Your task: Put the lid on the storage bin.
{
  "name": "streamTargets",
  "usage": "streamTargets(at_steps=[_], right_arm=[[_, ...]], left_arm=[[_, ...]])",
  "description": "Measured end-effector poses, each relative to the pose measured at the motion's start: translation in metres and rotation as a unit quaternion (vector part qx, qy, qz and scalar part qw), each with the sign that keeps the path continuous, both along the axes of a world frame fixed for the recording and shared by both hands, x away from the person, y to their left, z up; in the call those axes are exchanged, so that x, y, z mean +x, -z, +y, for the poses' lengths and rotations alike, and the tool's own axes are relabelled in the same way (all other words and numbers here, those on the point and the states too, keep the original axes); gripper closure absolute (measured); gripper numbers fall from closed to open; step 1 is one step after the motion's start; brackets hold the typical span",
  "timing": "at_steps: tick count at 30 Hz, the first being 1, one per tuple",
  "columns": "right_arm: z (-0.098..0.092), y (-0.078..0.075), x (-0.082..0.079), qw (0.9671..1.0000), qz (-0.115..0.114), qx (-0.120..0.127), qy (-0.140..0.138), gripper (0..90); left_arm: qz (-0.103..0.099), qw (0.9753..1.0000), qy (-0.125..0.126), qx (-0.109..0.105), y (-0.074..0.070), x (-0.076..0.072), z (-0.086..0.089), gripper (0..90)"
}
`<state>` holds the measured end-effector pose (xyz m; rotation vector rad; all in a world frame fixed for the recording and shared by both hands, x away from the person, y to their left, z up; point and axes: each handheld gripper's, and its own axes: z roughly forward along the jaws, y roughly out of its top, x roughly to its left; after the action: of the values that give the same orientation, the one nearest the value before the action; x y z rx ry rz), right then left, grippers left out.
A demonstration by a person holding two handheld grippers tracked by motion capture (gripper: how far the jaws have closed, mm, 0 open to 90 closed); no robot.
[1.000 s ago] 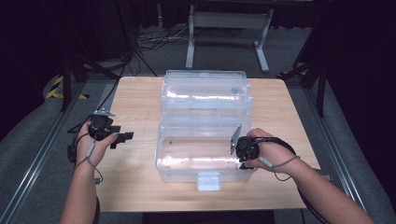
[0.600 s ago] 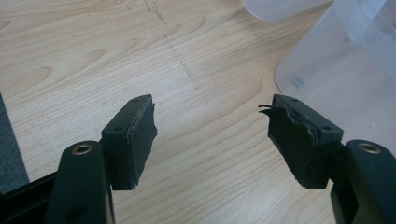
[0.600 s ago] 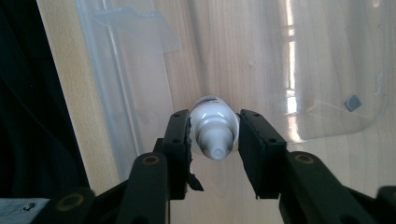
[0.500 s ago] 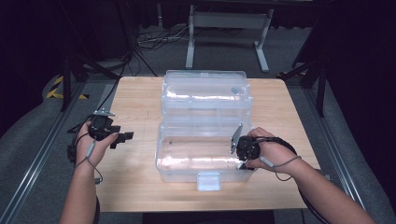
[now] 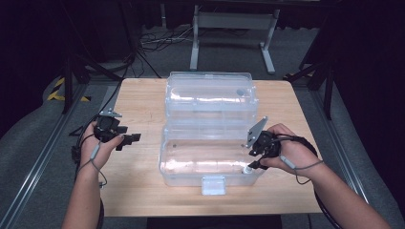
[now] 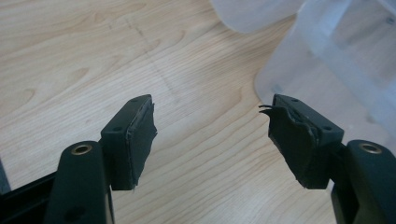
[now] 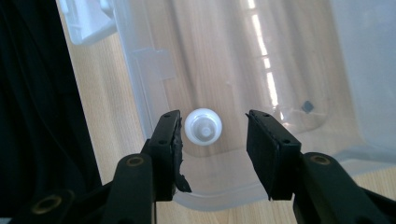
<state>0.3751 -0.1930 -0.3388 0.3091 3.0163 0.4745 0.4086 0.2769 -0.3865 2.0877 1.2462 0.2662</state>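
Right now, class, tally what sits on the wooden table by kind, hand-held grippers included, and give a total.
Clear plastic box with open lid: 1
Small white round cap inside the box: 1
Hand-held grippers, left gripper and right gripper: 2
Total: 4

clear box (image 5: 210, 162) | lid open | small white cap (image 7: 203, 127) inside, near corner
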Motion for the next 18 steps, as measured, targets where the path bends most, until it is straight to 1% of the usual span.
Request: streamTargets(at_steps=[1, 2, 3, 6, 7, 8, 10, 12, 13, 14, 15, 16, 17, 18], right_arm=[[0.000, 0.000, 0.000, 1.0000, 0.000, 0.000, 0.000, 55.3], [-0.003, -0.003, 0.000, 0.9999, 0.000, 0.007, 0.008, 55.1], [-0.006, -0.006, 0.000, 0.9996, -0.002, 0.020, 0.018, 54.3], [-0.014, -0.012, 0.001, 0.9984, -0.006, 0.047, 0.032, 53.2], [-0.018, -0.015, 0.002, 0.9968, -0.012, 0.067, 0.042, 52.8], [-0.021, -0.018, 0.002, 0.9959, -0.014, 0.074, 0.050, 52.4], [-0.025, -0.022, 0.004, 0.9930, -0.020, 0.097, 0.064, 52.2], [-0.030, -0.027, 0.006, 0.9894, -0.025, 0.119, 0.080, 52.0], [-0.033, -0.029, 0.007, 0.9865, -0.031, 0.132, 0.091, 51.3], [-0.033, -0.029, 0.007, 0.9865, -0.031, 0.132, 0.091, 51.3], [-0.035, -0.032, 0.008, 0.9832, -0.037, 0.146, 0.103, 50.4], [-0.038, -0.034, 0.010, 0.9788, -0.041, 0.161, 0.120, 50.3], [-0.042, -0.038, 0.013, 0.9741, -0.050, 0.174, 0.135, 50.3], [-0.044, -0.040, 0.015, 0.9717, -0.053, 0.179, 0.145, 50.2]], left_arm=[[-0.003, 1.0000, 0.004, 0.001, -0.002, -0.001, -0.003, 32.4], [-0.004, 1.0000, 0.008, 0.001, -0.005, -0.002, -0.005, 32.4], [-0.005, 0.9999, 0.011, 0.002, -0.006, -0.002, -0.007, 32.4], [-0.007, 0.9996, 0.027, 0.006, -0.012, -0.005, -0.015, 32.4], [-0.008, 0.9995, 0.031, 0.006, -0.014, -0.006, -0.016, 32.5], [-0.008, 0.9993, 0.035, 0.005, -0.015, -0.006, -0.018, 32.5], [-0.012, 0.9990, 0.044, 0.006, -0.018, -0.007, -0.022, 32.5], [-0.015, 0.9986, 0.051, 0.010, -0.021, -0.009, -0.026, 32.5], [-0.016, 0.9982, 0.056, 0.011, -0.022, -0.009, -0.027, 32.5], [-0.016, 0.9982, 0.056, 0.011, -0.022, -0.009, -0.027, 32.6], [-0.017, 0.9982, 0.057, 0.012, -0.022, -0.010, -0.029, 32.6], [-0.017, 0.9980, 0.060, 0.013, -0.023, -0.010, -0.030, 32.6], [-0.017, 0.9977, 0.064, 0.015, -0.023, -0.011, -0.031, 32.6], [-0.016, 0.9977, 0.065, 0.015, -0.024, -0.012, -0.032, 32.6]])
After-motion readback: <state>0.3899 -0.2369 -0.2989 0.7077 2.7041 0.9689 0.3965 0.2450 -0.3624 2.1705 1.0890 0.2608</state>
